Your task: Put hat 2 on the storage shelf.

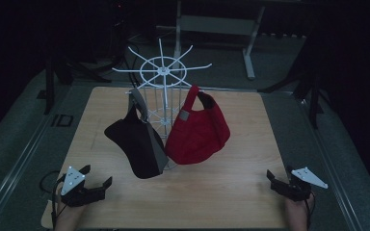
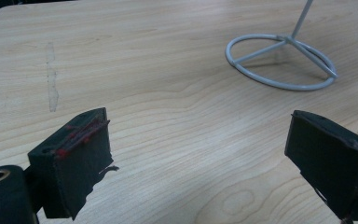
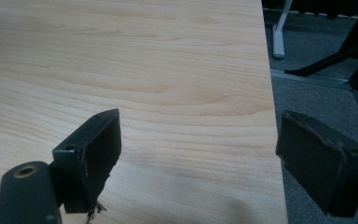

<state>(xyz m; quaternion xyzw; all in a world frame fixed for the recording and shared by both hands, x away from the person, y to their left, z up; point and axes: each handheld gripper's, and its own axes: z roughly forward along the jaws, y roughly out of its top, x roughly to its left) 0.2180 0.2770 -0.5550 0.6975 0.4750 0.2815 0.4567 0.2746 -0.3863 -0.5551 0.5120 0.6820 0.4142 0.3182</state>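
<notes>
The black cap (image 1: 137, 144) hangs from the white wire rack (image 1: 161, 72) at the middle of the wooden counter (image 1: 221, 192), its grey brim tilted up toward 12 o'clock. Touching it at 3 o'clock hangs the red cap (image 1: 197, 132), on the same rack. The rack's ring base (image 2: 279, 60) rests flat on the counter beneath both caps.

From the black cap, the left gripper (image 1: 97, 177) sits at about 7 o'clock, near the counter's near-left corner and well apart from the cap. Its fingers (image 2: 81, 158) stand wide open with nothing between them, bare wood showing in the gap; the ring base lies beyond them at about 1 o'clock in the left gripper view.

The right gripper (image 1: 279, 176) sits at about 4 o'clock from the caps, near the counter's right edge. Its fingers (image 3: 100, 149) are also spread wide and hold nothing; in the right gripper view one finger hangs over the wood, the other past the counter's edge above the grey floor (image 3: 317, 93).
</notes>
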